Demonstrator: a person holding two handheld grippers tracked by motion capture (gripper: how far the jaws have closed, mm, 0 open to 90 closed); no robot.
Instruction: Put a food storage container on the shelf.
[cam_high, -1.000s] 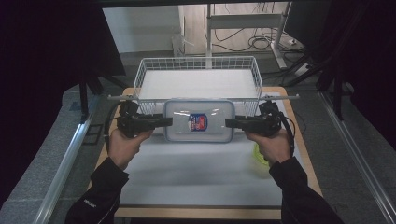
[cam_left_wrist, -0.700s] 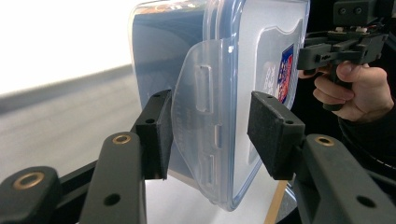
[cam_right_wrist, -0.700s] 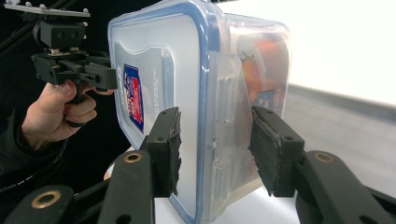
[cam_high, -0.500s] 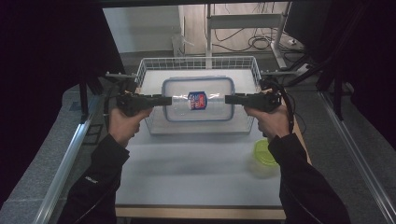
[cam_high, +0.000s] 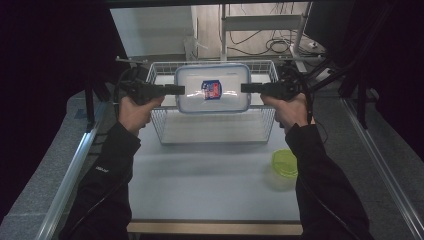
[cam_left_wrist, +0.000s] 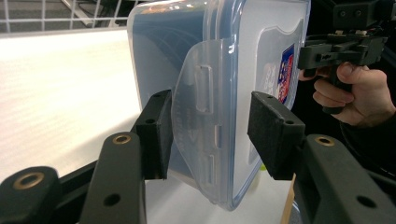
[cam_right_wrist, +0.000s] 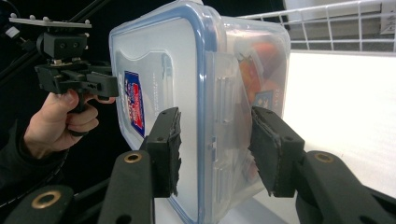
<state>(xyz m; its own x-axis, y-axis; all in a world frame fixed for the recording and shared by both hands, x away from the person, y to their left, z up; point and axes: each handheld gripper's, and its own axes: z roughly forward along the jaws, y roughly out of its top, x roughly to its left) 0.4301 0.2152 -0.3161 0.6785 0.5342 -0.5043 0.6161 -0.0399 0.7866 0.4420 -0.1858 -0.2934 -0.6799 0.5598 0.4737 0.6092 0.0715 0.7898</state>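
Upper centre of high view: box (cam_high: 212, 95) above basket (cam_high: 215, 127), left gripper (cam_high: 175, 90) and right gripper (cam_high: 248, 88) clamping its ends, forearms outstretched. Gripper views add latch flaps between pads.

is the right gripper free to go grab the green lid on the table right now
Probably not: the right gripper is clamped on one end of the plastic container, shared with the left gripper above the wire basket. The green lid lies unobstructed.
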